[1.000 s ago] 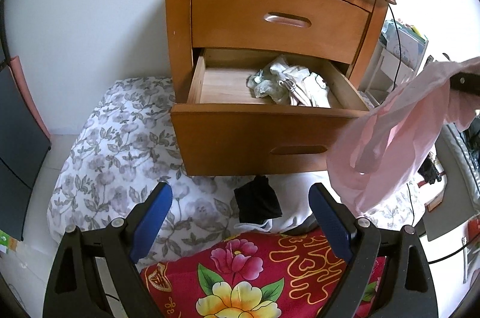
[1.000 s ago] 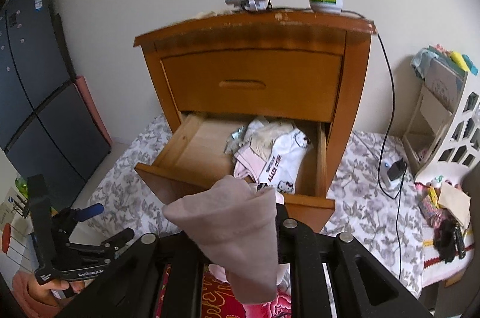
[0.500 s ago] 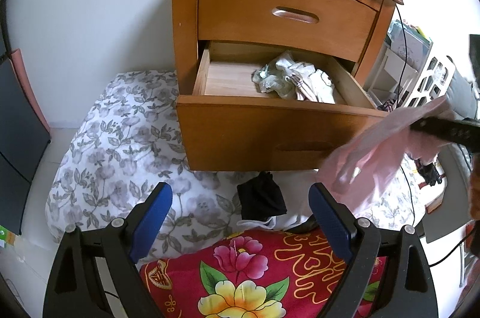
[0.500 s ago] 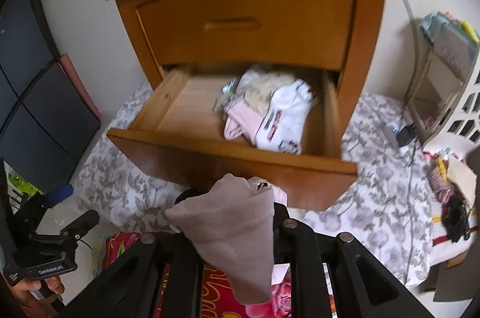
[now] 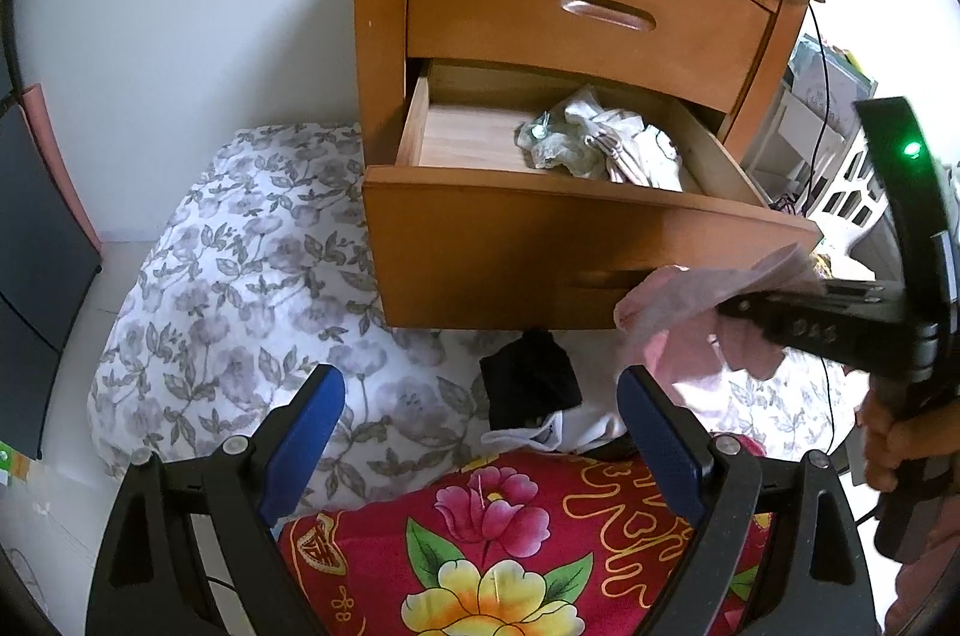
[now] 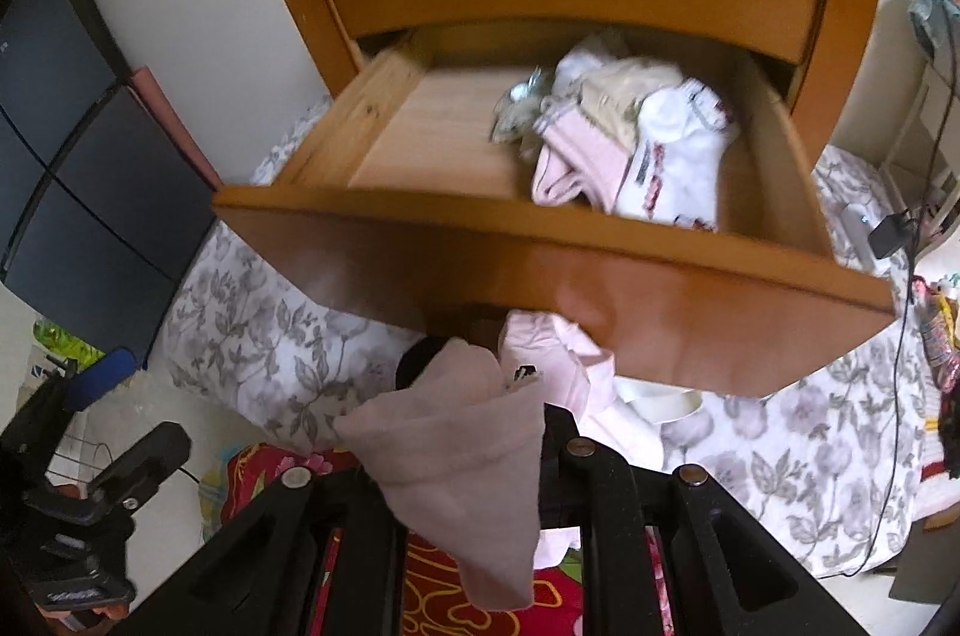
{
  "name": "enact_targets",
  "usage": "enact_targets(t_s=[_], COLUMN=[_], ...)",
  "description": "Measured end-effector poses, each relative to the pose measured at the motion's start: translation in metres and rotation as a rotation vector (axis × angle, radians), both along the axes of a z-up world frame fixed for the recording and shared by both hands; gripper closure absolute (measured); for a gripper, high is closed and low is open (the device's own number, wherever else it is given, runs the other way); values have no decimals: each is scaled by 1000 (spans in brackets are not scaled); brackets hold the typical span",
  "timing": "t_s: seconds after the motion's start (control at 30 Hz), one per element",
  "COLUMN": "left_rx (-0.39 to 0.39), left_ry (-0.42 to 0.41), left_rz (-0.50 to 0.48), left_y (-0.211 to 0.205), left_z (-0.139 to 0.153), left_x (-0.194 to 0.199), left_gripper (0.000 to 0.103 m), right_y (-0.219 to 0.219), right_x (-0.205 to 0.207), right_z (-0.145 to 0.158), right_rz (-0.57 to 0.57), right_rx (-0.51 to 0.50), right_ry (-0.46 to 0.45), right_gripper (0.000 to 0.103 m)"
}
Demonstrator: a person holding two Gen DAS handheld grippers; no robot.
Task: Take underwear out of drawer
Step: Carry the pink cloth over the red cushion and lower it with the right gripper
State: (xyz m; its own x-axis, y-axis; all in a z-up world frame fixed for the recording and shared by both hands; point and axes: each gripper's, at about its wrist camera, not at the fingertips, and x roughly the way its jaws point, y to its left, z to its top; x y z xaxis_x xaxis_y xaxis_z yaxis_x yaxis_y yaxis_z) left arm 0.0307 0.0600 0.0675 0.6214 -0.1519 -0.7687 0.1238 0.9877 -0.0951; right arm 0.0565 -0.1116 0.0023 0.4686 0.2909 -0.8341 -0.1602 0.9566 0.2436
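While the left gripper point(image 5: 480, 432) gaped empty at lower centre, the right gripper point(image 6: 480, 432) clamped the pale pink cotton underwear point(image 6: 456, 462) below the open wooden drawer point(image 5: 576, 240); hanging loosely, it could snag the drawer front and slip free.

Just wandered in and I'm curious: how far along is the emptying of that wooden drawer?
Partly done. The lower wooden drawer is pulled open, and black and white garments already lie on the floral bedding below. In hand: the right tool is clamped on a pale pink pair of underwear, outside the drawer. Left: a small heap of clothes remains inside. The left tool is open, empty.
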Motion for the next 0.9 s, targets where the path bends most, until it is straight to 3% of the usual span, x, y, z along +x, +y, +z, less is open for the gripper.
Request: enact_targets(t_s=[0.43, 0.83, 0.9], left_rx=[5, 8, 9], left_ry=[34, 46, 46], left_rz=[-1, -2, -2], left_y=[2, 1, 1], left_z=[-11, -16, -16], left_x=[7, 9, 9], left_gripper=[10, 10, 10], right_y=[19, 23, 22], right_x=[16, 16, 15], right_z=[-68, -72, -71], right_rz=[19, 18, 18], right_rx=[-23, -35, -39], right_ry=[168, 185, 187], right_gripper=[86, 86, 80])
